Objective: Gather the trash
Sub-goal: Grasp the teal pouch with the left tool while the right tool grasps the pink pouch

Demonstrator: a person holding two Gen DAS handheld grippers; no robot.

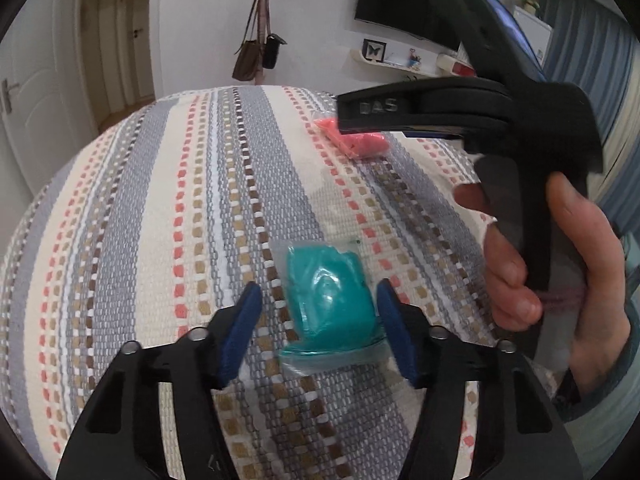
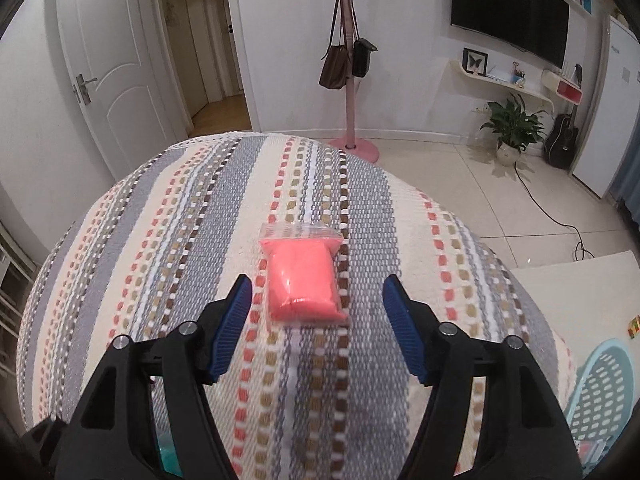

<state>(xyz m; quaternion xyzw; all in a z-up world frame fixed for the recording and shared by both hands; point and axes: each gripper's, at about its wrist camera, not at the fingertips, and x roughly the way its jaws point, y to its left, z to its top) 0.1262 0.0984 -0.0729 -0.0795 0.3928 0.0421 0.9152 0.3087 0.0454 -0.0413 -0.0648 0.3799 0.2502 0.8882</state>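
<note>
- The left gripper (image 1: 318, 308) is held wide open, and a teal bag (image 1: 326, 296) is seen lying on the striped cloth (image 1: 160, 200) between its blue pads (image 1: 240, 332), touched by neither.
- The right gripper (image 2: 316, 304) is spread wide too; a pink bag (image 2: 302, 280) is framed between its fingertips, ungrasped.
- A pale blue basket (image 2: 600, 392) is glimpsed low to the right gripper's right.

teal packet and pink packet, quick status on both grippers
Left gripper open, straddling teal packet. Right gripper open, lined up on pink packet. Both packets flat on striped cloth. Nothing in the way.
</note>
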